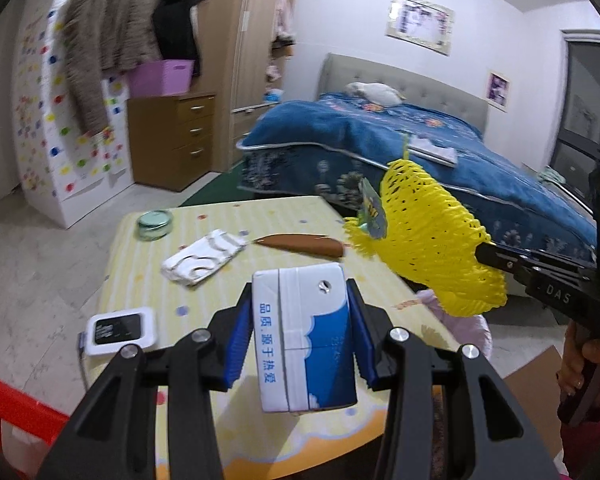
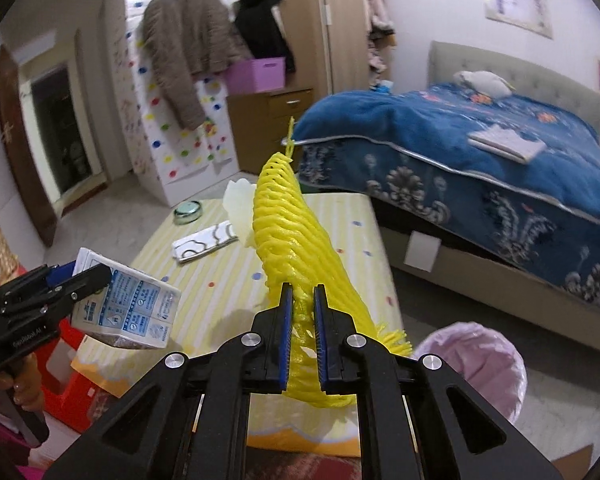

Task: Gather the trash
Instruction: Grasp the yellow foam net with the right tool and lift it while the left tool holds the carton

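Observation:
My left gripper (image 1: pixel 300 292) is shut on a blue and white milk carton (image 1: pixel 304 340) and holds it above the yellow table (image 1: pixel 148 280). It also shows in the right wrist view (image 2: pixel 128 300) at the left. My right gripper (image 2: pixel 302 292) is shut on a yellow foam fruit net (image 2: pixel 296 240), held in the air over the table's right side; the net also shows in the left wrist view (image 1: pixel 432 236). A brown peel-like scrap (image 1: pixel 304 244) and a folded white wrapper (image 1: pixel 200 258) lie on the table. A bin with a pink bag (image 2: pixel 484 364) stands right of the table.
A glass ashtray (image 1: pixel 154 222) sits at the table's far corner and a white device (image 1: pixel 120 330) at its left edge. A bed with a blue blanket (image 1: pixel 440 148) is beyond the table. A red stool (image 2: pixel 72 392) stands at the left. Wooden drawers (image 1: pixel 172 136) stand by the wall.

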A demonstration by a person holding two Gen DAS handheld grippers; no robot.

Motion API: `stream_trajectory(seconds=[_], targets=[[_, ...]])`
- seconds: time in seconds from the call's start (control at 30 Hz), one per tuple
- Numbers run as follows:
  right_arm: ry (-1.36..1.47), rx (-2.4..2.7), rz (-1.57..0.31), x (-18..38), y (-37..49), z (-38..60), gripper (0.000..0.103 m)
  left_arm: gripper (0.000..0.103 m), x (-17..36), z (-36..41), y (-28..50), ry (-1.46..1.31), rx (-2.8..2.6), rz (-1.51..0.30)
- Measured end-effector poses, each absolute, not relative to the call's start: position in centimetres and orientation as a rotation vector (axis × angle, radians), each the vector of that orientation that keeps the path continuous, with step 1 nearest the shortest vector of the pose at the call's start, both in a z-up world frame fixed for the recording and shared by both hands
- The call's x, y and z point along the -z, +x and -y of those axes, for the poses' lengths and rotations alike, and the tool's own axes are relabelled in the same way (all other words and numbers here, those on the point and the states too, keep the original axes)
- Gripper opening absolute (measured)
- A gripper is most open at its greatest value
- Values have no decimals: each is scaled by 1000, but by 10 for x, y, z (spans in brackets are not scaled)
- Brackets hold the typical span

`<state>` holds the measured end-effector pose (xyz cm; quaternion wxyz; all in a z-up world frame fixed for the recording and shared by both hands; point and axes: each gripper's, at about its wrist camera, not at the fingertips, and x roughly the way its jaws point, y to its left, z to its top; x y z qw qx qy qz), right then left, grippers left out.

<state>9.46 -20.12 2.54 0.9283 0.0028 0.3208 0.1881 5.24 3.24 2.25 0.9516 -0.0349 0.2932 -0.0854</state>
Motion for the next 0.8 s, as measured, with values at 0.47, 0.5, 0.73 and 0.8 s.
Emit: stream_trajectory(seconds=[0.47,0.5,0.73,0.8], targets=[[110,-206,-692,-8,84,283,10,42,-14,61,78,10,351,-616],[115,-193,-694,-7,82,288,10,42,-14,68,80,13,366,-616],[149,-78,-718,5,75,328,10,42,-8,127,95,58,478,-603],[158,-48,-735,12,77,338,10,42,-6,143,99,75,507,-599]])
